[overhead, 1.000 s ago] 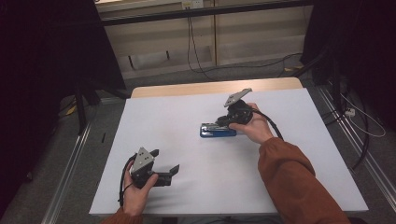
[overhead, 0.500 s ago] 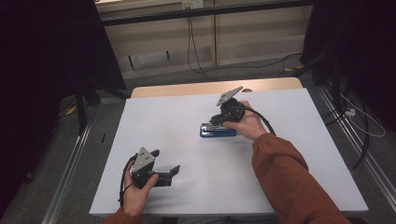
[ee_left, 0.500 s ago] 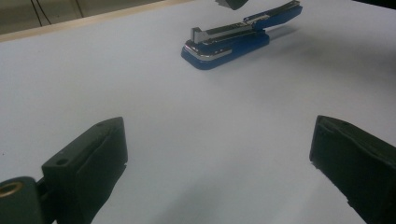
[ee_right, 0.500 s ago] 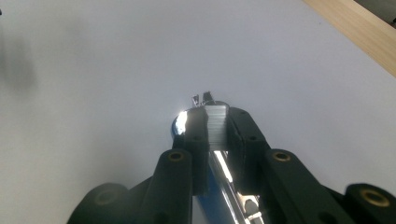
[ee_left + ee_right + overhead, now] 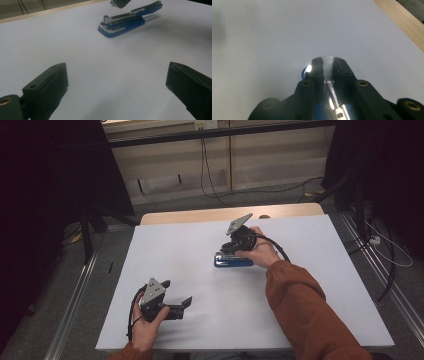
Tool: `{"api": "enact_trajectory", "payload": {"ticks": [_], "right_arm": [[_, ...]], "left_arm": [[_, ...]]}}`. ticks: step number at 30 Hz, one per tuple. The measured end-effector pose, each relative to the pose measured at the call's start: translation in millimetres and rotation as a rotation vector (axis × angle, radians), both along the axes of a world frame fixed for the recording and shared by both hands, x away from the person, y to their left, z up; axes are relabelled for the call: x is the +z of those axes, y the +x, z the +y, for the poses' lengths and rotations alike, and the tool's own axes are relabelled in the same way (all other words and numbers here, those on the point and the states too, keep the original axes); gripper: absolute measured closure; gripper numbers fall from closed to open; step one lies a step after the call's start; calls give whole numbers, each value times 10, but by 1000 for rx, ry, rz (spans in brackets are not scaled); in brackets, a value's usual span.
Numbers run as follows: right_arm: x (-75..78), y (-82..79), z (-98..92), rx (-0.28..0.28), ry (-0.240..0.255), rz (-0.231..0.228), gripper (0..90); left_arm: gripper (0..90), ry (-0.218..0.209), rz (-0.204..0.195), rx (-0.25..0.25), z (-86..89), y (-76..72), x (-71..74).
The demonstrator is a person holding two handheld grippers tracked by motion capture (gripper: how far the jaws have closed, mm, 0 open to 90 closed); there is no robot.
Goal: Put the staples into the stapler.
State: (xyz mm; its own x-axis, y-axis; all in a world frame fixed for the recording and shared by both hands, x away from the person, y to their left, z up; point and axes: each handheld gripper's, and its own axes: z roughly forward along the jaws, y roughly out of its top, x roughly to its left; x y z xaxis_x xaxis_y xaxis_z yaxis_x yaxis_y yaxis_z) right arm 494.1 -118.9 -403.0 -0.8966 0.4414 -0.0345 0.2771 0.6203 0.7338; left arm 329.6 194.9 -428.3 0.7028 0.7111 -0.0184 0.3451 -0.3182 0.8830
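Stapler (image 5: 233, 260), blue with a silver top rail, lies on the white worktop (image 5: 310, 300) right under the right claw (image 5: 328, 68), whose jaws are clamped on the stapler's metal top arm. Left claw (image 5: 176, 295) rests near the worktop's front edge, jaws spread wide with nothing between them, well apart from the stapler.

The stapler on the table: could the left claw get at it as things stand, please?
Probably yes: bare table lies between the open left claw and the stapler, though the right claw is shut on its top arm.
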Motion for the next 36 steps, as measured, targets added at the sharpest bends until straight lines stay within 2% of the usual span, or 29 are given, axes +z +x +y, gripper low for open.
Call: {"api": "enact_trajectory", "payload": {"ticks": [8, 10, 12, 19, 36], "right_arm": [[-30, 50, -10, 29, -20, -1, 793], [-52, 65, -18, 28, 0, 32, 793], [-65, 84, -27, 17, -7, 31, 793], [-64, 131, -46, 30, -28, 30, 793], [-91, 167, 19, 116, -72, 31, 793]], "left_arm": [[43, -2, 4, -2, -5, 0, -3], [43, 3, 3, -4, -1, 1, -1], [43, 7, 0, -5, 1, 1, 0], [43, -1, 6, -5, -6, 1, -4], [43, 5, 4, -6, -4, 2, -4]]}}
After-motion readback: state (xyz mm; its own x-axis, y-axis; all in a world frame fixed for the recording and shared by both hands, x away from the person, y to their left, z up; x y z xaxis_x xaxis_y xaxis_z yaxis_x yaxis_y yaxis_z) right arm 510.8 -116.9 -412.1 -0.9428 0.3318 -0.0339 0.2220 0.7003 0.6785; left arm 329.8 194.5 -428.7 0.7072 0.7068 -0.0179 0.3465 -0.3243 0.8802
